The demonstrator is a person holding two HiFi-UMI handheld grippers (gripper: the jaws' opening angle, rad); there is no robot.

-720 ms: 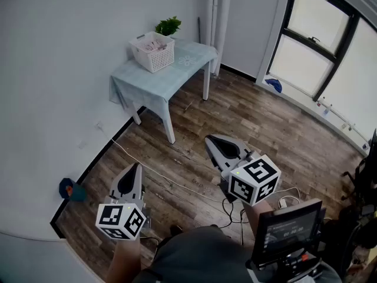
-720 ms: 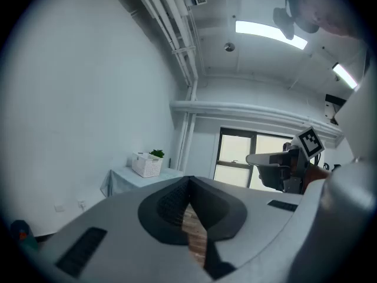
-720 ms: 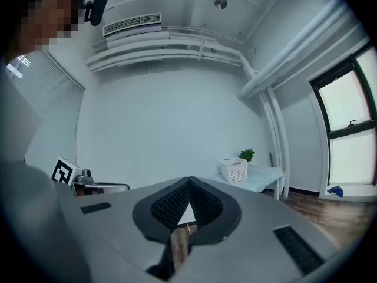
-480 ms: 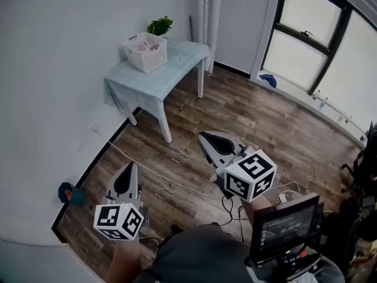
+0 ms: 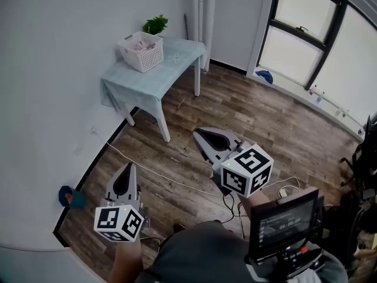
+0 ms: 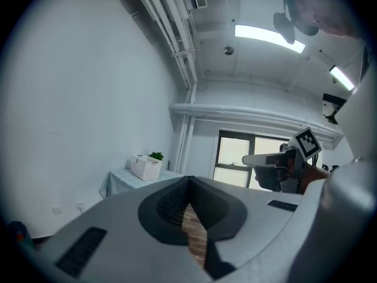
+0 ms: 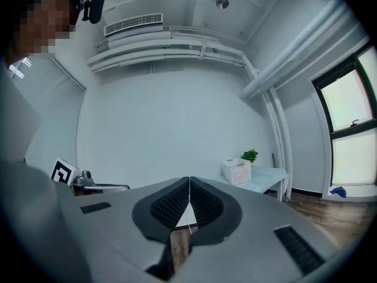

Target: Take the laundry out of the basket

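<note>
Well ahead of both grippers, the white lattice-walled basket (image 5: pixel 143 53) sits on a table (image 5: pixel 168 69) draped in pale green cloth. A small green plant (image 5: pixel 155 24) stands just beyond it. Pale, crumpled laundry (image 5: pixel 136 41) shows in its open top. The left gripper (image 5: pixel 133 165) and right gripper (image 5: pixel 196 132) each have their jaws pressed together on nothing.

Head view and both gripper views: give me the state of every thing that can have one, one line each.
left tool: shut, empty
right tool: shut, empty
basket: upright on the table, no tool near it
laundry: in the basket, not yet taken out
table: standing, covered with a pale cloth
plant: upright, next to the basket
screen: lit
</note>
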